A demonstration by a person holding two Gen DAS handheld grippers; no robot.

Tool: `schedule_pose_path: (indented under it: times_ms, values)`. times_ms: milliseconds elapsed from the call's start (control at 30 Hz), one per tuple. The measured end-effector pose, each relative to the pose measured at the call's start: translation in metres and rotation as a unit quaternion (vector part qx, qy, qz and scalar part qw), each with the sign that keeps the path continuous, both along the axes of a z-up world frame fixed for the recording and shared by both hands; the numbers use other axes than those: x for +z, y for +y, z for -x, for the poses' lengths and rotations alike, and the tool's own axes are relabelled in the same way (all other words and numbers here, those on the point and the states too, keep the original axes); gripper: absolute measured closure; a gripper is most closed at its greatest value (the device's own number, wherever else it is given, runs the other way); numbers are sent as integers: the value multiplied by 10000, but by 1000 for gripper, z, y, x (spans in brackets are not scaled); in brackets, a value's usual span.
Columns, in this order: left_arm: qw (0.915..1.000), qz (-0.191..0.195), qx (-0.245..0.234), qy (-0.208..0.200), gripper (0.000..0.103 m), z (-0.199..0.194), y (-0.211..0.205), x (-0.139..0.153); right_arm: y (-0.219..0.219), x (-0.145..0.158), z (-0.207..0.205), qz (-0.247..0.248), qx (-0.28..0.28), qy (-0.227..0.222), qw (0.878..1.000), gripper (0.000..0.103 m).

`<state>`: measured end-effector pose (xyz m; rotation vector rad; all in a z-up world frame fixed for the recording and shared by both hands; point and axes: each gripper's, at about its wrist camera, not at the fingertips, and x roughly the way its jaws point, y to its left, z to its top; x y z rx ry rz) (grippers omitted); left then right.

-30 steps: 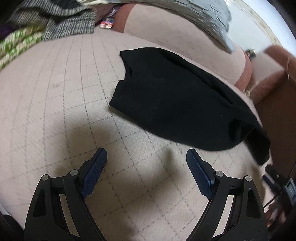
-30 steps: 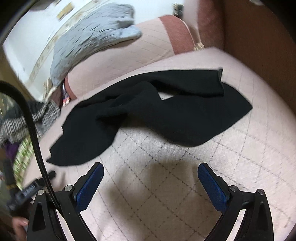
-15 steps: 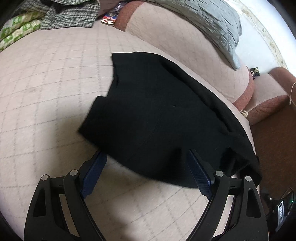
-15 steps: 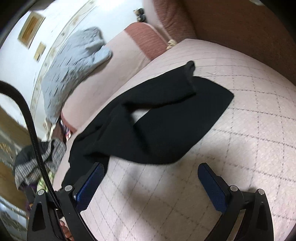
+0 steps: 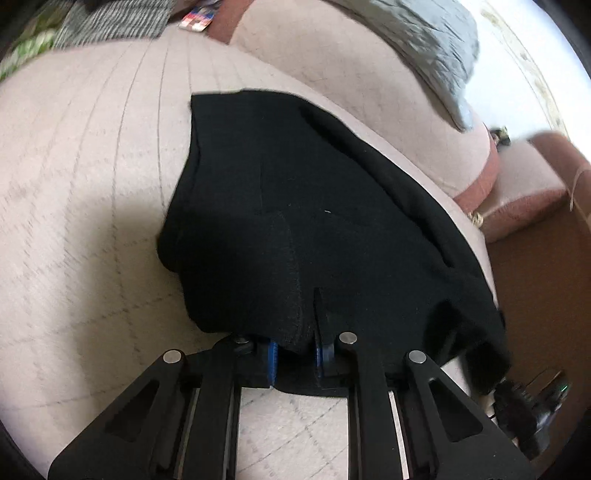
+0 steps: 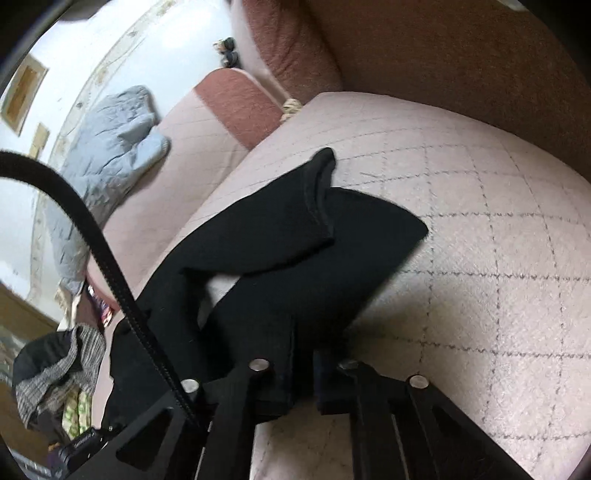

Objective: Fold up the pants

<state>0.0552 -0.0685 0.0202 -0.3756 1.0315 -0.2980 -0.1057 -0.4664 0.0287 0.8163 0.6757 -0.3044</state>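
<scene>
2 grippers are closed on the black pants [image 5: 303, 206], which lie on the quilted pink sofa seat [image 5: 92, 177].

1. Left gripper [image 5: 295, 356]: the blue pads are clamped on the near edge of the fabric, which drapes over the fingertips and spreads ahead and to the right of the gripper.
2. Right gripper [image 6: 303, 373]: the jaws are pressed together on a fold of the same pants [image 6: 295, 258]. The loose pant ends lie ahead of it, 1 overlapping the other, with a patch of seat showing between them.

Recommended handling for this step, judged as the first lift:
- Raise both grippers evenly so the cloth does not twist.
- Keep the held edge taut between the 2 grips before carrying it over.
- Lay the edge down aligned with the far edge, then release.
- Risk: the knit looks soft and thick; a shallow pinch may slip.

Beyond the pants, a grey quilted blanket [image 5: 424, 48] rests on the backrest [image 5: 332, 74].

Writing: a small printed item [image 5: 195, 18] lies far ahead of the left gripper; its text is too blurred to read. No brand is legible.
</scene>
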Motion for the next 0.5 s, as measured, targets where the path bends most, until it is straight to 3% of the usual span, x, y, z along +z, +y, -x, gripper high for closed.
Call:
schedule_pose_path:
  times_ms: [167, 300, 500]
  values:
    - [9990, -80, -274, -351, 92, 16, 15, 32, 17, 32, 17, 448, 305, -258, 9982, 98]
    - [9989, -62, -305, -337, 92, 25, 33, 46, 31, 49, 33, 584, 427, -341, 9968, 98]
    - [9985, -340, -368, -230, 92, 46, 76, 50, 35, 55, 63, 731, 650, -157, 9951, 98]
